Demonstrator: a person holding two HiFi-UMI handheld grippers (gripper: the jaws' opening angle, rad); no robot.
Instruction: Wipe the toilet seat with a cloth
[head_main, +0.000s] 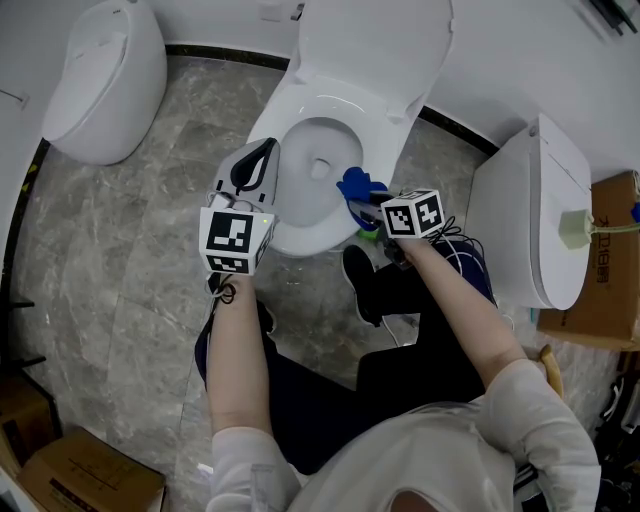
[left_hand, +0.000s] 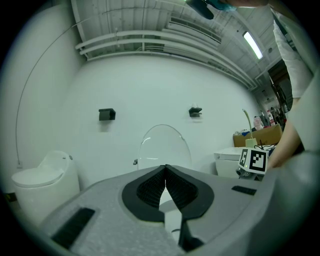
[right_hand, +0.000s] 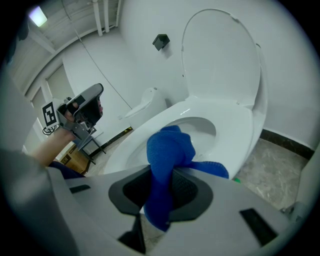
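Nearest me I see the person's forearms (head_main: 240, 350) reaching toward the toilet. The right hand-held gripper (head_main: 360, 207) is clenched on the blue cloth (head_main: 354, 185), which is bunched at the right rim of the toilet seat (head_main: 285, 112). The left hand-held gripper (head_main: 262, 160) hovers by the left rim, its jaws pressed together with nothing between them.

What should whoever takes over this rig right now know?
Left tool: shut, empty, held near the left side of the toilet seat.
Right tool: shut on the blue cloth, which is bunched at the seat's front right rim.
Lid: up.
Done: cloth gripped and at the seat; how much is wiped does not show.
Left: wipe round the seat ring.
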